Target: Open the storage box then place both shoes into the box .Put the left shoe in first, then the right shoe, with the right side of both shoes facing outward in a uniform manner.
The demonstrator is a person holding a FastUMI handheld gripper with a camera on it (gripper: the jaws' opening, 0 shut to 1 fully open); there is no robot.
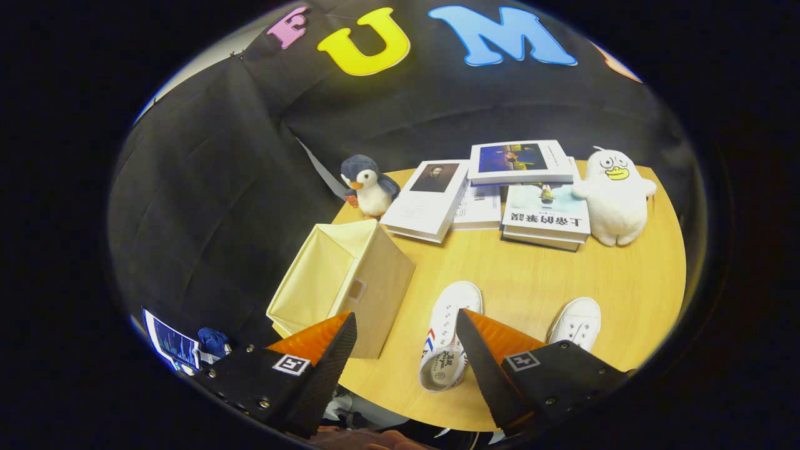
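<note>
A pale yellow fabric storage box (350, 284) stands on the round wooden table (562, 269), its top open and its inside bare. A white sneaker (449, 334) with red and blue stripes lies just right of the box, between my fingers and partly behind the right one. A second white sneaker (578, 320) lies further right, its heel hidden by my right finger. My gripper (406, 322) hovers above the near table edge, open, with nothing between its fingers. The left fingertip overlaps the box's near corner in the view.
Beyond the shoes lie several books (494, 194) in a loose stack at the back of the table. A plush penguin (369, 184) stands at the back left and a white plush duck (615, 194) at the back right. A screen (172, 345) shows below the table's left.
</note>
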